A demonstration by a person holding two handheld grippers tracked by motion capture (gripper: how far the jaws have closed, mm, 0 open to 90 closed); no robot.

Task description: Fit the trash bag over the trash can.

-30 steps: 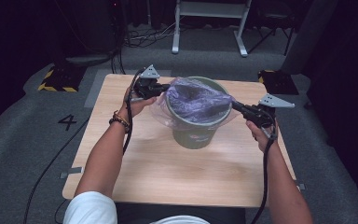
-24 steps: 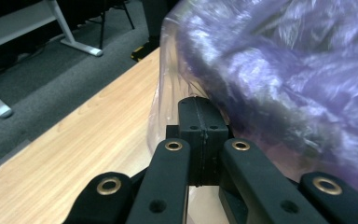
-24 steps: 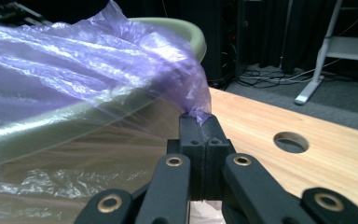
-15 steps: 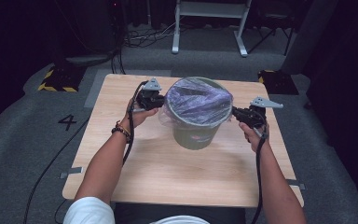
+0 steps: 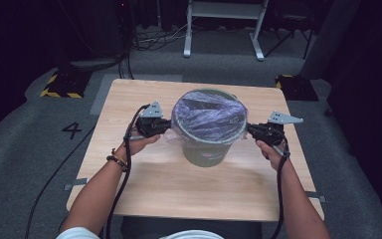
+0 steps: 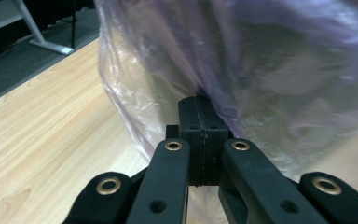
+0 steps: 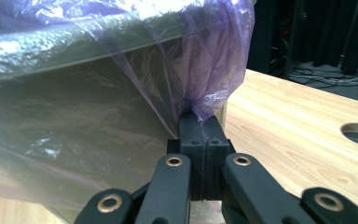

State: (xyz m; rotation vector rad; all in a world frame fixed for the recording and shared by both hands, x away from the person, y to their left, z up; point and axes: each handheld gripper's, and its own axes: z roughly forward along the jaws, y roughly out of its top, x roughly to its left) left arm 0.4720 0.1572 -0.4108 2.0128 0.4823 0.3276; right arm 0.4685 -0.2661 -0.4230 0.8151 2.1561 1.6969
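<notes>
On the left, the left claw (image 5: 165, 125) is clamped tight on the thin translucent purple plastic bag (image 5: 209, 115). That bag stretches over the rim of the round green bucket (image 5: 206, 152), mid light wooden worktop (image 5: 129, 99). Over right, the right claw (image 5: 251, 130) pinches the bag's opposite edge, jaws pressed together.

Bin (image 5: 206, 149) stands mid-table (image 5: 144, 189), a plastic bag (image 5: 209, 117) stretched over its mouth. Left gripper (image 5: 166, 127) at the bin's left, right gripper (image 5: 251, 130) at its right, each pinching the bag's edge.
</notes>
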